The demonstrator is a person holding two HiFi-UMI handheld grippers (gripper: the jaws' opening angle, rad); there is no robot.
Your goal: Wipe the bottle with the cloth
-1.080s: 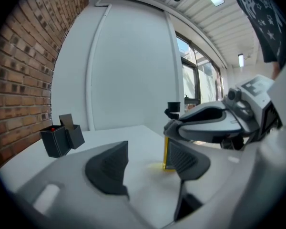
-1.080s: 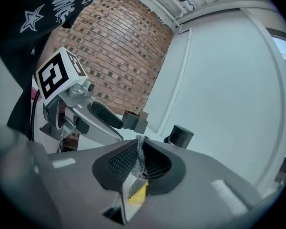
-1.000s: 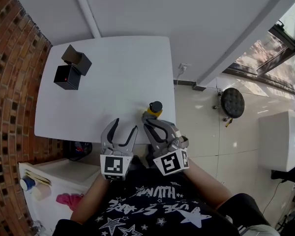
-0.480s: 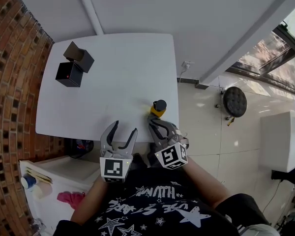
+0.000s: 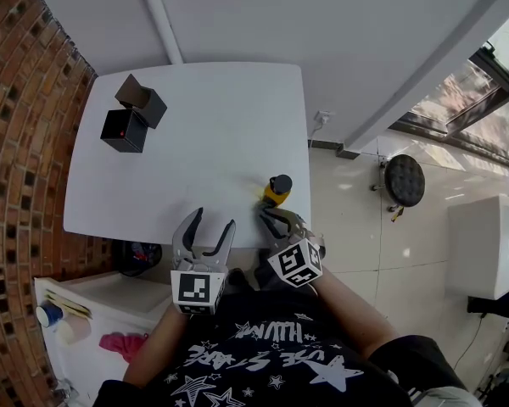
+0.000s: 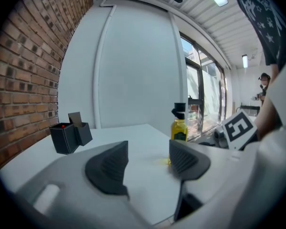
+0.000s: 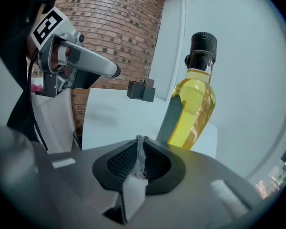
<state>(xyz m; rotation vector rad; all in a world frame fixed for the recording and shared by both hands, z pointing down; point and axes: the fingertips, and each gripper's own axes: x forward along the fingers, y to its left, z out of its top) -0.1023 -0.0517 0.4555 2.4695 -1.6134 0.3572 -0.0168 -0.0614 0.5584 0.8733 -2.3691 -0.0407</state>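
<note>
A bottle (image 5: 277, 189) of yellow liquid with a black cap stands upright near the front right corner of the white table (image 5: 195, 142). My right gripper (image 5: 268, 217) sits just in front of it, a short gap away, shut on a thin grey cloth (image 7: 141, 155) pinched between its pads. In the right gripper view the bottle (image 7: 193, 109) rises close beyond the right gripper (image 7: 140, 151). My left gripper (image 5: 213, 221) hovers over the table's front edge, left of the bottle, open. Between the left gripper's (image 6: 148, 159) pads there is nothing, and the bottle (image 6: 179, 128) stands beyond them to the right.
Two black boxes (image 5: 129, 115) stand at the table's far left by the brick wall. A white unit with a pink item (image 5: 119, 344) is below left of the table. A black stool (image 5: 401, 179) stands on the tiled floor to the right.
My right gripper has drawn back a little from the bottle, with the cloth still in it. The left gripper has kept its place and opening.
</note>
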